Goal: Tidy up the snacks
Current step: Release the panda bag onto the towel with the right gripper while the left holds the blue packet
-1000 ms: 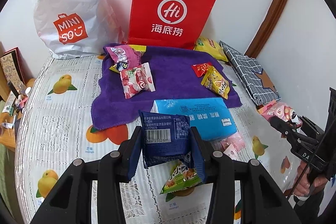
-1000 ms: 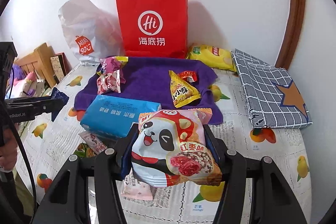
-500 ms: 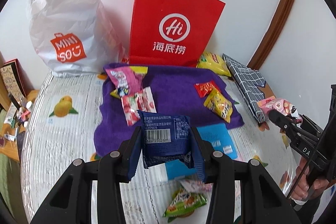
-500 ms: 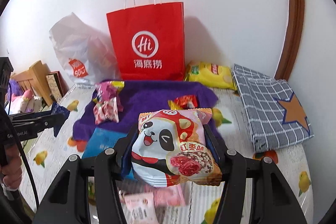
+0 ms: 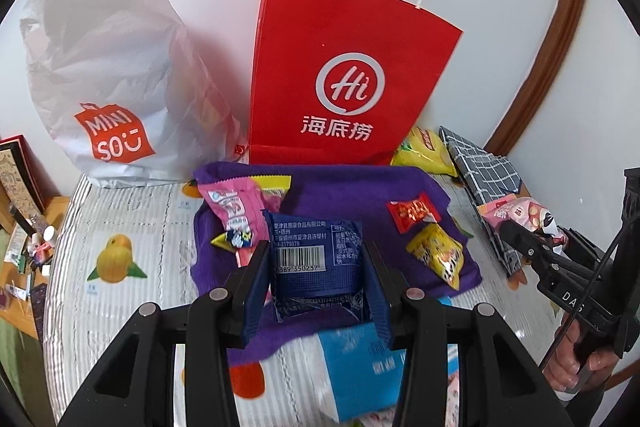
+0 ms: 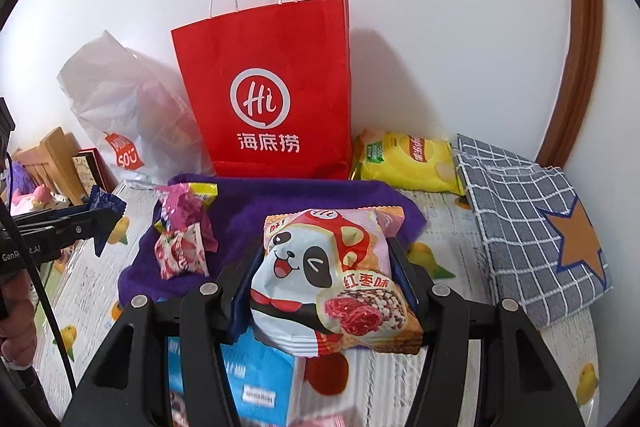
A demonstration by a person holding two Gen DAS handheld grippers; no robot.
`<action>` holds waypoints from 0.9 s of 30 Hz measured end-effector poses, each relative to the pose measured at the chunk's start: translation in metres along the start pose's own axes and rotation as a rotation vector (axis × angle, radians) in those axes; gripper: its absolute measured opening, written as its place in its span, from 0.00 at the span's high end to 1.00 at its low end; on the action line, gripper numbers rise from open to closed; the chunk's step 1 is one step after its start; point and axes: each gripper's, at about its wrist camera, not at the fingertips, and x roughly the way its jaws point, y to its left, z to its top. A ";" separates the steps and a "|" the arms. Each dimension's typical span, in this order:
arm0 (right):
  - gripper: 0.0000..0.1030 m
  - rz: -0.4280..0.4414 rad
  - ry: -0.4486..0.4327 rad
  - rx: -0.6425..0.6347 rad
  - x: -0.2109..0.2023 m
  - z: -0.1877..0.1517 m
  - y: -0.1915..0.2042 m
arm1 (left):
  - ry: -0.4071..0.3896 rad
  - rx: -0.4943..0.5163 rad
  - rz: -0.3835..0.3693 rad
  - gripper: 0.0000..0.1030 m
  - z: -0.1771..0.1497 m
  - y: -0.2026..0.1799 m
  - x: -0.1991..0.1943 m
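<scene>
Left gripper (image 5: 316, 269) clamps the dark-blue foil packet (image 5: 316, 255), right gripper (image 6: 328, 279) pinches the pink panda snack bag (image 6: 332, 275), both aimed over the purple towel's (image 5: 344, 195) near edge, likely for sorting

Glossy crinkled foil on dark blue packet (image 5: 316, 259). Shiny smooth plastic film on panda snack bag (image 6: 332, 279). Matt stiff paper on red bag (image 5: 344, 83). Fuzzy cloth: purple towel (image 5: 352, 199). Thin translucent plastic: white bag (image 5: 104, 75). Woven checked fabric: grey cloth (image 6: 524, 211).

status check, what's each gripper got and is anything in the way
Left gripper shut on blue packet. Right gripper shut on panda bag. Both held above purple towel; snacks scattered on it, red bag behind.
</scene>
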 end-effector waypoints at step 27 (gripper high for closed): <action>0.44 0.042 0.035 -0.002 0.094 0.032 0.006 | 0.036 -0.021 0.036 0.58 0.040 0.026 0.076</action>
